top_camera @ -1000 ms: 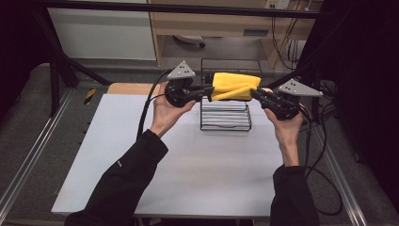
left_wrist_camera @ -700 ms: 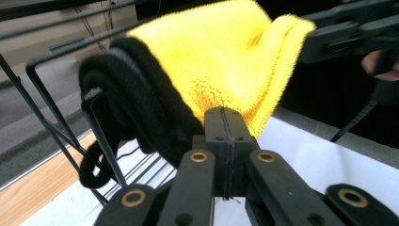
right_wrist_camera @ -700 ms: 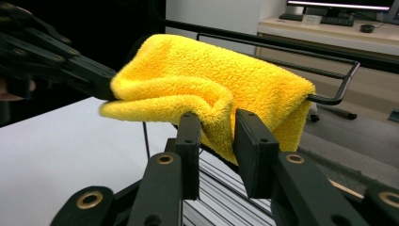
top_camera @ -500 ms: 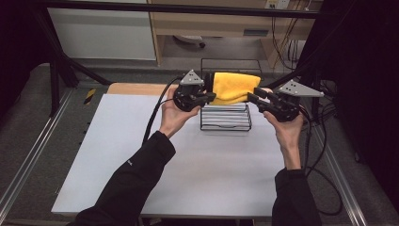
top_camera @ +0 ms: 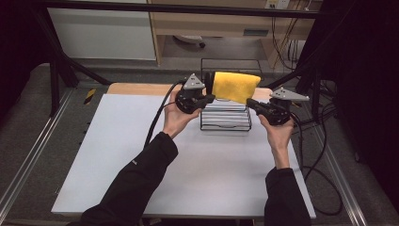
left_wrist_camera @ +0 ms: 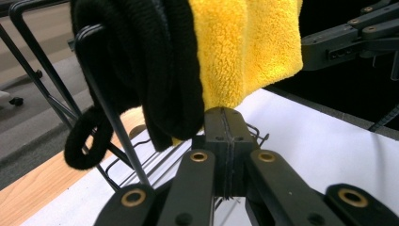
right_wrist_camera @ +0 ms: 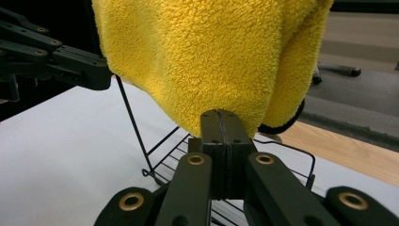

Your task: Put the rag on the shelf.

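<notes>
Above wire rack (top_camera: 225, 120), both tongs level, pinching yellow towel (top_camera: 235, 86)

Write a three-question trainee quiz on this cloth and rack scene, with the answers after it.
1. True or false: the yellow cloth lies flat on the white table.
2. What dark thing hangs beside the yellow cloth in the left gripper view? A) a black cloth B) a red cup C) a blue box
3. Fill in: both the left gripper and the right gripper have their fingers ____ at the cloth's lower edge.

Key:
1. False; it hangs over the black wire rack.
2. A, the black cloth.
3. Shut; whether they pinch cloth can't be told.
</notes>
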